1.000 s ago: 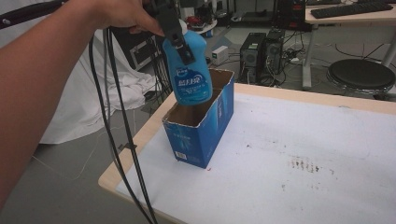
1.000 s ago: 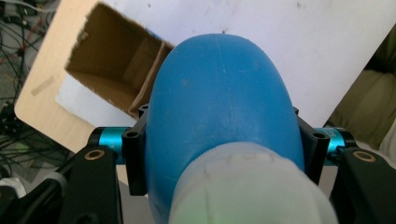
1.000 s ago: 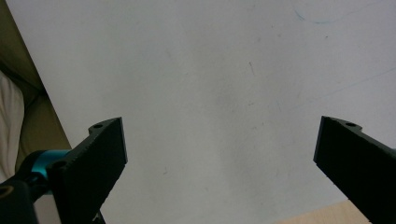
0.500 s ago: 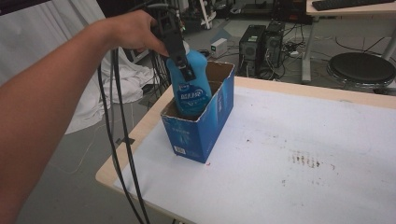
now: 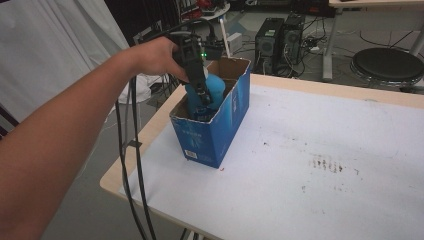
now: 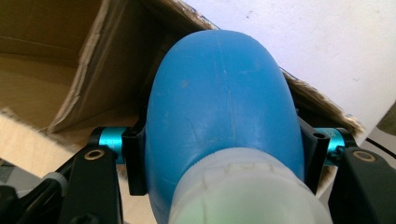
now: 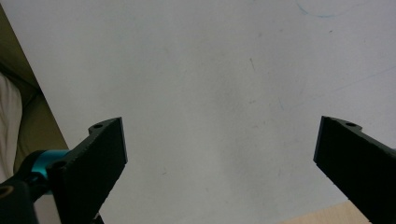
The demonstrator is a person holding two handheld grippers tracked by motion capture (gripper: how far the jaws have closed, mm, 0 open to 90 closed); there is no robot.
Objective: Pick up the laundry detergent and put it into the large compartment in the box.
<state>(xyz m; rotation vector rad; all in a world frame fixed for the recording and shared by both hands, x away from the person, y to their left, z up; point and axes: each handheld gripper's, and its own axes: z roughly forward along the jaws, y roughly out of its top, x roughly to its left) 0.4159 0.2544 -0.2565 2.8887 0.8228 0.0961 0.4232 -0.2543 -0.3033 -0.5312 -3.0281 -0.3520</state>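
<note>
I work in a lab or office: computer towers [image 5: 280, 37] and tangled cables [image 5: 345, 35] on the floor, a black stool [image 5: 387, 65], my stained white worktop [image 5: 325, 165].

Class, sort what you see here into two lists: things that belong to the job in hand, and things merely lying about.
In the job:
left gripper, shut on the blue bottle
blue cardboard box, receiving the bottle

Lying about:
black stool
computer towers on the floor
white cloth
right gripper, open over the table
</note>
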